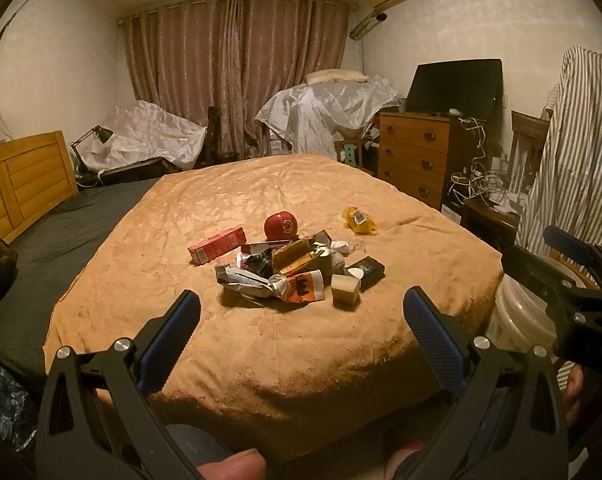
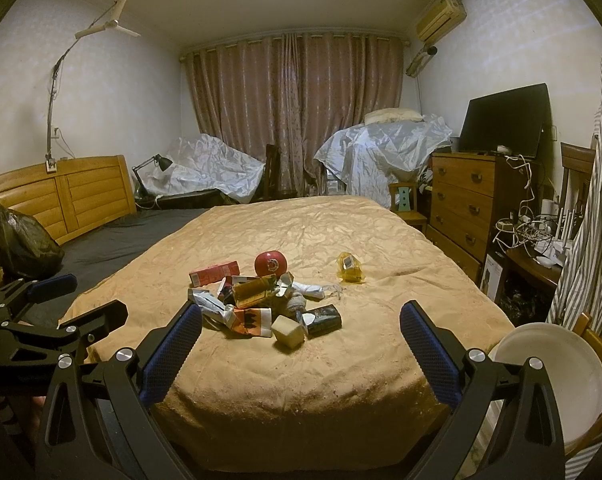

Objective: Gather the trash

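Both black blue-padded grippers, left gripper (image 1: 301,316) and right gripper (image 2: 301,330), hover spread wide, empty. Collecting looks unstarted; next, reach the crumpled wrapper-and-box trash pile (image 1: 289,268) on the tan blanket (image 1: 261,184).

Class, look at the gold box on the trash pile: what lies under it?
The gold box rests on crumpled silver wrappers and an orange-and-white carton. Whatever sits deeper beneath it is covered.

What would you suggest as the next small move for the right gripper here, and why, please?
Probably ease the right gripper forward and down toward the pale cream cube-shaped block. Both grippers are open and empty, short of the pile of crumpled wrappers and cartons on the tan blanket, and that block lies nearest, at the pile's front edge.
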`<move>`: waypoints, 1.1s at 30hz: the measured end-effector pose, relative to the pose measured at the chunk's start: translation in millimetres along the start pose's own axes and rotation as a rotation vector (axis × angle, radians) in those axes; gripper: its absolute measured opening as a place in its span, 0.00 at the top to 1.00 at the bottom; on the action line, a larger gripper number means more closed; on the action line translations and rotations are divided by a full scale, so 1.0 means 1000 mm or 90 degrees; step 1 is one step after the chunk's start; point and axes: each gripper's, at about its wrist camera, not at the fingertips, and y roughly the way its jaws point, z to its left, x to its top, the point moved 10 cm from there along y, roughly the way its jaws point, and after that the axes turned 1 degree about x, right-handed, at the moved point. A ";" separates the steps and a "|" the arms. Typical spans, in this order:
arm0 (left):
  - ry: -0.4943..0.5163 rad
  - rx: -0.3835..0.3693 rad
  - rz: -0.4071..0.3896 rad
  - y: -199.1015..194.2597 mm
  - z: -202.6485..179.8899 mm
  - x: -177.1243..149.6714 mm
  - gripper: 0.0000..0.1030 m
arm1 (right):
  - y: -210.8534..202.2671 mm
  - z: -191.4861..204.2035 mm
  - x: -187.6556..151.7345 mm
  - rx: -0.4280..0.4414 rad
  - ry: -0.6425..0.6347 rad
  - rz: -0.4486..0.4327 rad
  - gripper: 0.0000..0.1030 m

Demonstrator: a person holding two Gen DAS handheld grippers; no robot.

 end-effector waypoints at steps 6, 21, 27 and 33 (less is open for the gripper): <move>-0.010 -0.021 0.062 0.035 0.016 -0.018 0.05 | 0.021 0.003 -0.008 0.009 -0.027 0.022 0.04; -0.082 0.002 0.235 0.196 0.128 -0.089 0.05 | 0.209 0.017 -0.079 0.152 -0.083 0.223 0.31; -0.072 -0.131 0.274 0.234 0.111 -0.082 0.13 | 0.281 0.015 -0.110 0.161 -0.111 0.288 0.32; 0.035 -0.252 0.224 0.235 0.036 -0.058 0.27 | 0.316 0.021 -0.123 0.188 -0.130 0.305 0.32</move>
